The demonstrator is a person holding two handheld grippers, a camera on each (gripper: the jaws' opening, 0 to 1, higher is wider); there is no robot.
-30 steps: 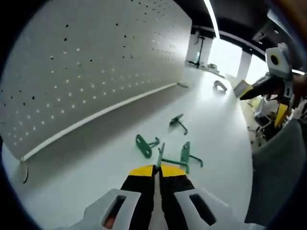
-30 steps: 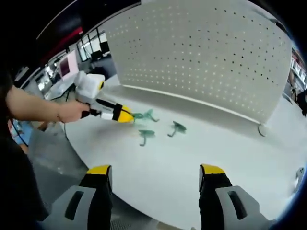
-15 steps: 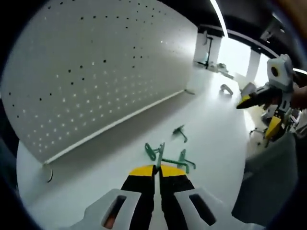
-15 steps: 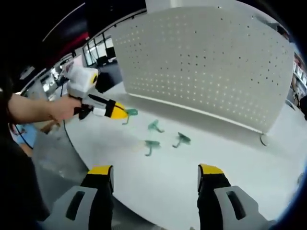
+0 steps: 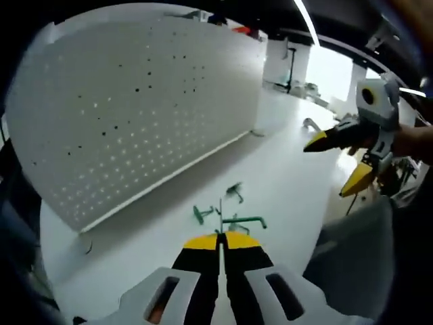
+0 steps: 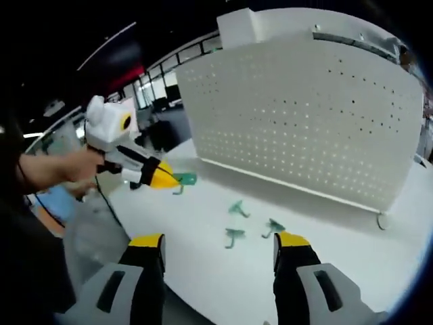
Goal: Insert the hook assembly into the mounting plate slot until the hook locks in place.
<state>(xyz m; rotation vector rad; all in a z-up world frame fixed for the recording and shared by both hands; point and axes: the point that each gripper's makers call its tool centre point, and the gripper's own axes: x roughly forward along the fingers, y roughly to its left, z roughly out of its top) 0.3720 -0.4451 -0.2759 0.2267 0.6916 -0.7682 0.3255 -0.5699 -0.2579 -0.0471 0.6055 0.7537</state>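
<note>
Pegboard (image 6: 304, 115) behind airborne clamped hook (image 6: 183, 180).

Green hook assembly (image 6: 184, 179) aloft, clear of white pegboard mounting plate (image 6: 304, 115); three green hooks (image 6: 235, 208) on tabletop.

The white pegboard (image 6: 304, 115) stands upright at the back of the white table (image 6: 203, 223), its holes in even rows. In front of its lower edge three green hooks lie on the table: one (image 6: 237, 209) nearest the pegboard, one (image 6: 234, 235) and another (image 6: 273, 227) further out. Left of the pegboard, the left gripper (image 6: 177, 179), held in a person's hand (image 6: 80, 164), hangs above the table with its jaws closed on a green hook (image 6: 184, 180). The right gripper (image 6: 218, 245) rises in the foreground, its jaws spread wide with nothing between them.
</note>
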